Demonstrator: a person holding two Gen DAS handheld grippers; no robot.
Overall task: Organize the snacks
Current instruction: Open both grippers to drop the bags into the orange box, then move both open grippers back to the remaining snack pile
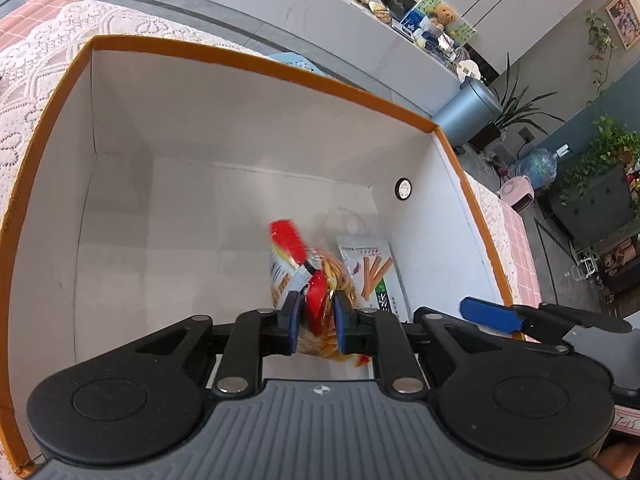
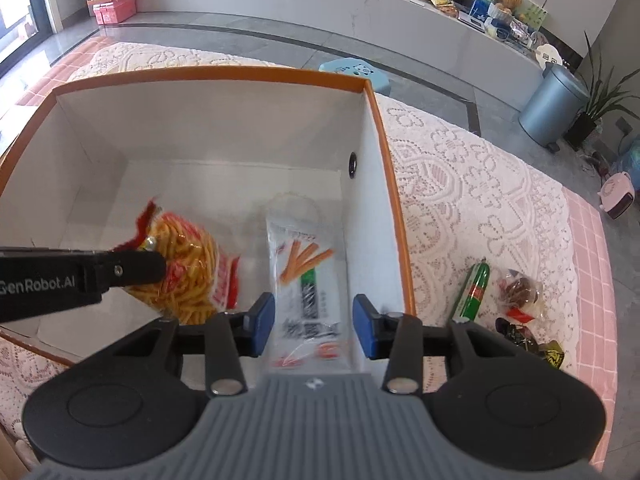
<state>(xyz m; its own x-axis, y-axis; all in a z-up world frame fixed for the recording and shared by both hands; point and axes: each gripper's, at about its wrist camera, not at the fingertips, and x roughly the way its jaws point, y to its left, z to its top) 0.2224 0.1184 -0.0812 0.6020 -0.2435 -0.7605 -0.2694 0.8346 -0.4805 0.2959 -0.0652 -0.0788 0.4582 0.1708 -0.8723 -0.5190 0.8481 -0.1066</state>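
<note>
Left gripper (image 1: 316,322) is sitting inside the orange-rimmed box (image 1: 256,60), jaws pinched nearly closed on the noodle snack bag (image 1: 320,300), a clear bag of yellow crinkly strips with red print. Blue pads (image 1: 294,320) are pressing the bag from both sides, and the bag is hanging down toward the white box floor, its top blurred. In the right wrist view the same bag (image 2: 184,272) is showing at the left part of the box interior with the left gripper's black finger crossing in front of it; can't tell if the bag's bottom is touching the floor. Right gripper (image 2: 314,320) is hovering over the near right corner of the box (image 2: 224,72), jaws standing wide apart, gripping nothing. Directly between and below its blue pads (image 2: 264,318) the white stick-snack packet (image 2: 306,280) is lying flat on the box floor, lengthwise against the right wall, orange sticks and a green label printed on it. That packet (image 1: 374,272) is also showing in the left view, just right of the held bag. A small round hole (image 2: 353,164) is sitting in the right wall. Outside the box, on the lace tablecloth (image 2: 480,200), a green sausage stick (image 2: 472,292) and some small wrapped candies (image 2: 520,300) are lying together, well apart from both grippers.
</note>
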